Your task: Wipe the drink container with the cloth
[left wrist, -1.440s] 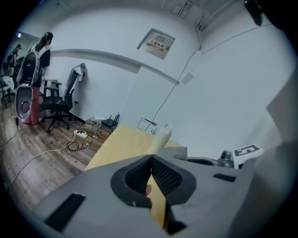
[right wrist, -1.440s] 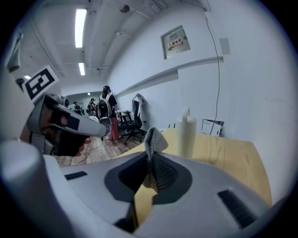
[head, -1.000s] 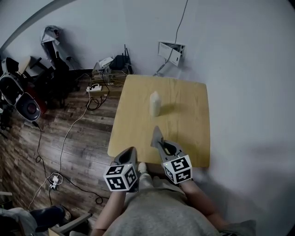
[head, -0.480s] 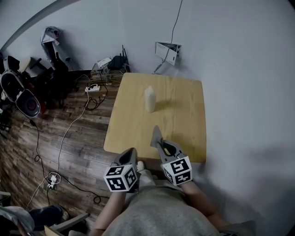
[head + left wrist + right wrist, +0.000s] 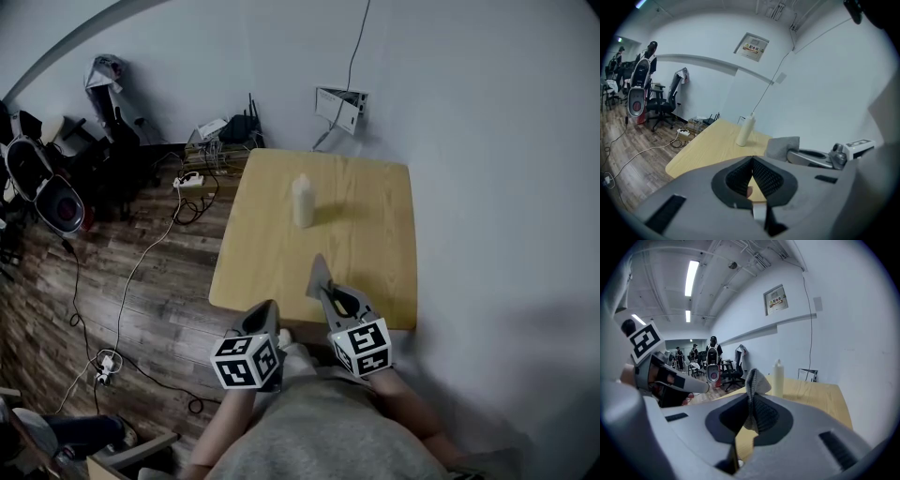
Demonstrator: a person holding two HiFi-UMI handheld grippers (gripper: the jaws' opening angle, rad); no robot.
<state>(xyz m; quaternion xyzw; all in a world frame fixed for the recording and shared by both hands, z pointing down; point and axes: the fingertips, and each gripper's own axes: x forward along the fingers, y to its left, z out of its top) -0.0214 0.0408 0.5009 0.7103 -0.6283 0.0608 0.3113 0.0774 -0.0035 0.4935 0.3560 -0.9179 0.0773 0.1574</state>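
A pale, tall bottle (image 5: 302, 200) stands upright on the far half of a wooden table (image 5: 375, 239), at 12 o'clock from both grippers and well apart from them. A grey cloth (image 5: 320, 278) is pinched in the closed right gripper (image 5: 752, 408), with its free end sticking up. The left gripper (image 5: 752, 161), at 9 o'clock of the right one, is closed on nothing.

Likely risk: the slim bottle stands unsupported, so a sideways wipe could tip or slide it unless the left gripper opens and steadies it.

Count: one bottle, one cloth, one table, two grippers.
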